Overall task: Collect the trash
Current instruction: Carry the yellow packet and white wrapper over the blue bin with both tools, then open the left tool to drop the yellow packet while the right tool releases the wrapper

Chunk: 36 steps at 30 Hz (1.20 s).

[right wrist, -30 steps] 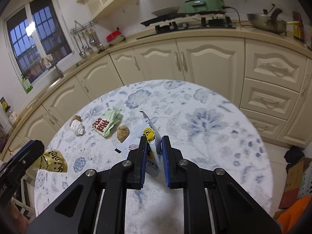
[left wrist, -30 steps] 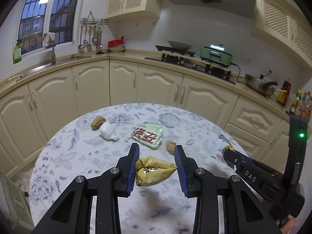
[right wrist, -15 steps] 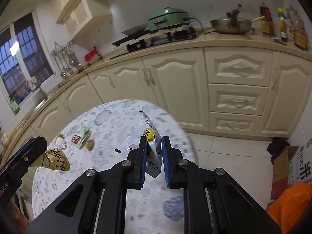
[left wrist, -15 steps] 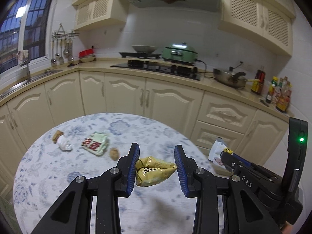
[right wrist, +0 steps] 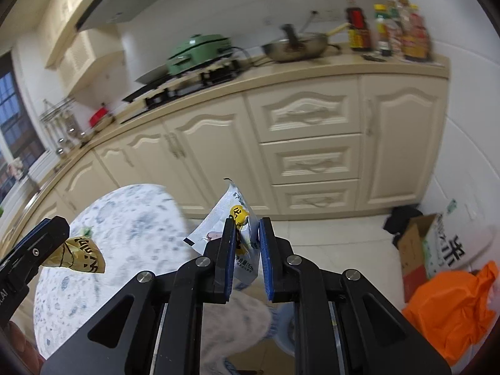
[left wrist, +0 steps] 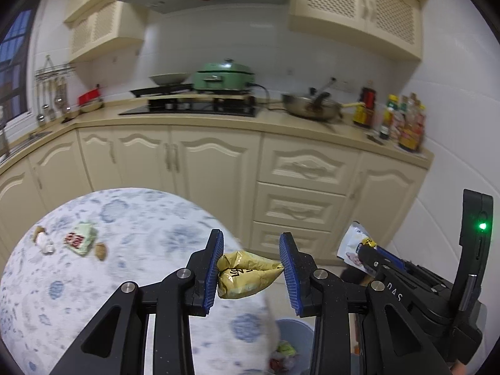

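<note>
Bin (left wrist: pixel 293 337) below table (left wrist: pixel 131 218) edge

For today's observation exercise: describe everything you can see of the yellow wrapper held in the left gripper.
The yellow wrapper is a crumpled, shiny foil-like snack bag with dark lettering, looking flattened and empty. It hangs in the air, pinched across its width between the blue pads of the left gripper, past the table's edge and above a bin. Nothing else touches it.

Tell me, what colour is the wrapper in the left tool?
Golden yellow with dark print, best seen in the left wrist view: wrapper.

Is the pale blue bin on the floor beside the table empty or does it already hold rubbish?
Not empty: the pale blue bin shows crumpled green and red wrappers inside.
</note>
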Each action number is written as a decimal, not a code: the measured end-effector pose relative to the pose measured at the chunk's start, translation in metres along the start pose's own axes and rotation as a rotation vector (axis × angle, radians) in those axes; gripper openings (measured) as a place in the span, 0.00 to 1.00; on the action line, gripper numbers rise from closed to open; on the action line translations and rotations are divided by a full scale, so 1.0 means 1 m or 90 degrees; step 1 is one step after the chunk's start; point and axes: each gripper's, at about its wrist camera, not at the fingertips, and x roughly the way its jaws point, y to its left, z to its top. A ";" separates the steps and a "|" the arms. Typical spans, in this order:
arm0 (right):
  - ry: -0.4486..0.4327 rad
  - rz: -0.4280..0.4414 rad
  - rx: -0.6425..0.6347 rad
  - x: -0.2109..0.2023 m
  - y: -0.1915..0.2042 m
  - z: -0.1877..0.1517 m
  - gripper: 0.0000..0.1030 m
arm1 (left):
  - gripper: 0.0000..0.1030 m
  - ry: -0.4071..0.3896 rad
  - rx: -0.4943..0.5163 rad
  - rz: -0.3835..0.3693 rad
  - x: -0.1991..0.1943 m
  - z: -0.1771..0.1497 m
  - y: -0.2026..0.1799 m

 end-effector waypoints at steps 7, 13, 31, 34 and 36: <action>0.007 -0.050 0.041 -0.013 -0.061 -0.003 0.15 | 0.32 0.020 0.031 -0.049 0.021 0.002 -0.047; 0.008 -0.085 0.075 -0.022 -0.104 -0.007 0.15 | 0.32 0.047 0.058 -0.077 0.049 0.002 -0.085; 0.042 -0.133 0.124 -0.002 -0.168 -0.016 0.15 | 0.32 0.176 0.103 -0.118 0.183 0.006 -0.151; 0.057 -0.145 0.132 0.008 -0.174 -0.020 0.15 | 0.32 0.196 0.103 -0.113 0.206 0.005 -0.155; 0.064 -0.153 0.138 0.014 -0.176 -0.025 0.15 | 0.32 0.207 0.103 -0.112 0.220 0.003 -0.158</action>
